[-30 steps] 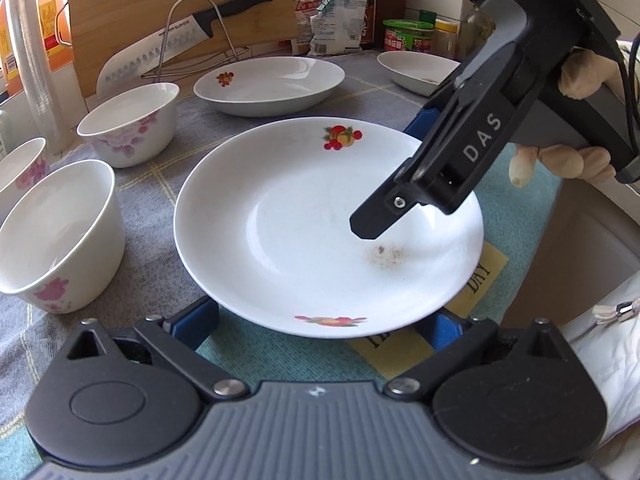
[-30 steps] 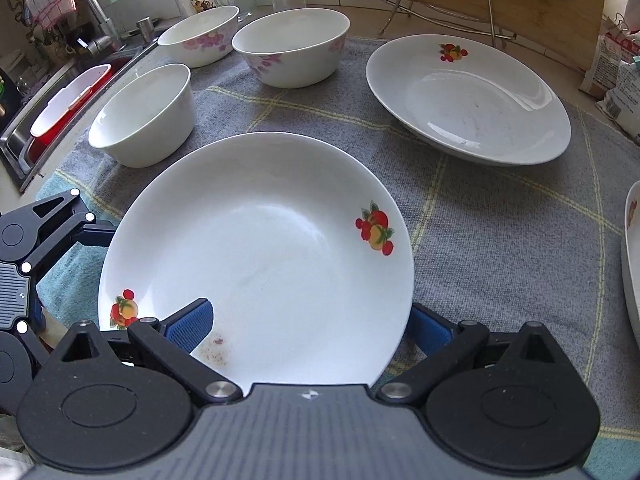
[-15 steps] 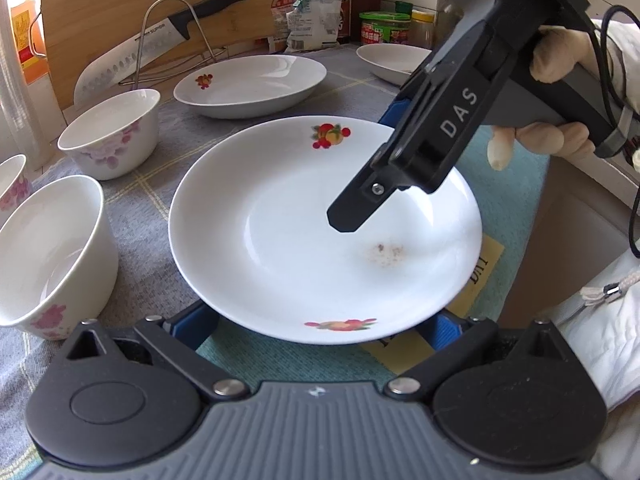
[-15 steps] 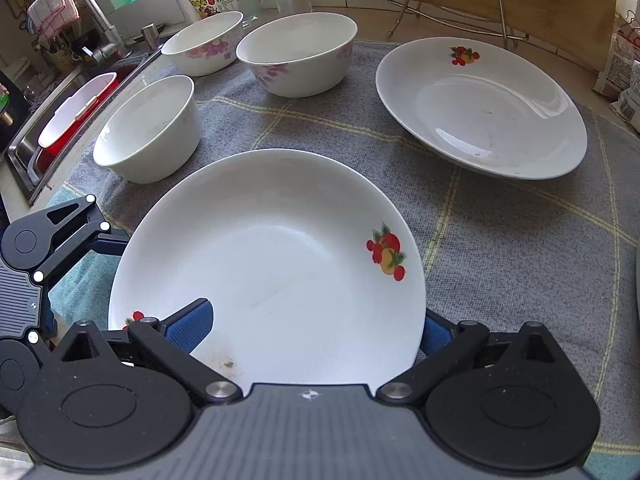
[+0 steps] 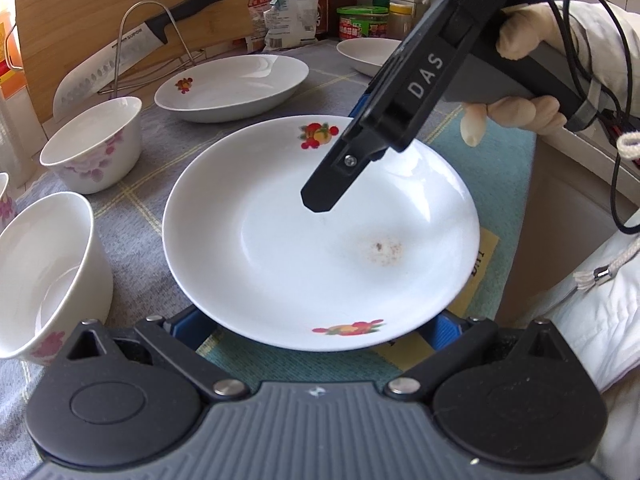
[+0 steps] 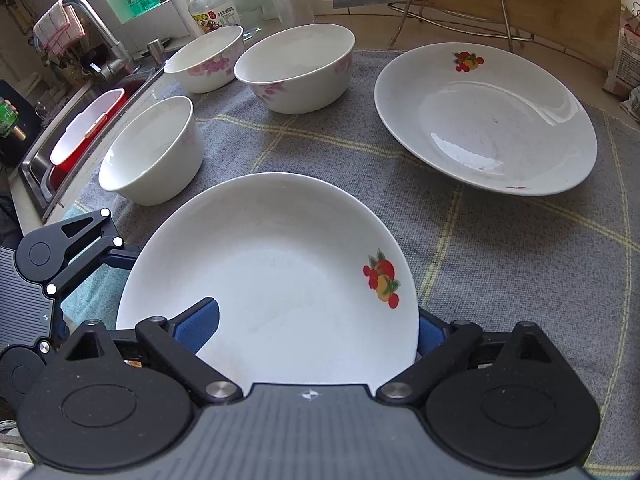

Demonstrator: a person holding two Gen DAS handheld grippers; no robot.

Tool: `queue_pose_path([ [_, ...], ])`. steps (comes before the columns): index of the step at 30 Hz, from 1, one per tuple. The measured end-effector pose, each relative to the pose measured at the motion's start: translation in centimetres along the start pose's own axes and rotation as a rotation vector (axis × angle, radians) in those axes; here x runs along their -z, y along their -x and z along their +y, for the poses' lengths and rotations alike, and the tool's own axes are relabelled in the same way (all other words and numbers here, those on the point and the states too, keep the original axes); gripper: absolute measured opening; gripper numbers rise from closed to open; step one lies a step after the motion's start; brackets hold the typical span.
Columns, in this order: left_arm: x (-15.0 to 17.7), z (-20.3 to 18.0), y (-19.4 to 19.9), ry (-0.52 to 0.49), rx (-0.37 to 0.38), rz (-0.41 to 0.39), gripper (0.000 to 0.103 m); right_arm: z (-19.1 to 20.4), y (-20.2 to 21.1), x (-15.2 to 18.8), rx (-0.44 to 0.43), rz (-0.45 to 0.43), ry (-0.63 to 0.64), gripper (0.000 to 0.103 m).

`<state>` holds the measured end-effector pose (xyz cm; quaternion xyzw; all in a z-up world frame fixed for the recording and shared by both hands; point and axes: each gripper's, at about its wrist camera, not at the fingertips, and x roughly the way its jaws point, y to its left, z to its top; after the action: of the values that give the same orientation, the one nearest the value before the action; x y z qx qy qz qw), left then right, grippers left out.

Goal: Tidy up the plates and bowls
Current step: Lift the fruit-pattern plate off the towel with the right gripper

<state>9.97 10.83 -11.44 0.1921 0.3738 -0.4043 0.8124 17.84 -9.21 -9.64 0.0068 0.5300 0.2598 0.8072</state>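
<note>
Right gripper (image 6: 318, 326) has one blue pad inside the plate (image 6: 280, 272) and the other under its rim, jaws clamped on the edge. From the left wrist view that same gripper (image 5: 352, 160) comes in from the far side, its upper finger reaching over the plate (image 5: 320, 232) toward the middle, a gloved hand (image 5: 516, 116) on the handle. The left gripper (image 5: 316, 328) sits with blue pads wide apart, one either side of the plate's near rim, jaws open and, as far as I can tell, not gripping.

Only the left view shows the brownish stain (image 5: 380, 248) in the plate's well, and a small dish (image 5: 368, 54) at the back by jars. Only the right view shows the sink (image 6: 60, 148) with a red-and-white item in it, and the tap.

Around it on the grey cloth (image 6: 500, 260): a second plate (image 6: 486, 120) well apart, three bowls (image 6: 156, 152) to one side, nearest just beside the held plate. Behind, a knife (image 5: 132, 52) leans on a wire rack against a cutting board (image 5: 100, 12).
</note>
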Motion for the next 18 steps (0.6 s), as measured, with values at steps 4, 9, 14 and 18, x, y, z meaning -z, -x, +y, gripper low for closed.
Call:
queue_pose_path([
  [4,0.0,-0.1,0.1,-0.01,0.002,-0.001,0.103,-0.6,-0.1,-0.6,-0.027,0.008,-0.02,0.096],
  [9,0.0,-0.1,0.1,-0.015,0.006,-0.004,0.102,-0.6,-0.2,-1.0,-0.038,0.026,-0.012,0.097],
  [14,-0.1,-0.1,0.0,-0.018,0.011,0.001,0.103,-0.6,-0.4,-1.3,-0.042,0.051,-0.006,0.097],
  [18,-0.2,0.0,-0.1,-0.017,0.011,0.01,0.102,-0.9,-0.4,-1.6,-0.058,0.061,-0.021,0.096],
])
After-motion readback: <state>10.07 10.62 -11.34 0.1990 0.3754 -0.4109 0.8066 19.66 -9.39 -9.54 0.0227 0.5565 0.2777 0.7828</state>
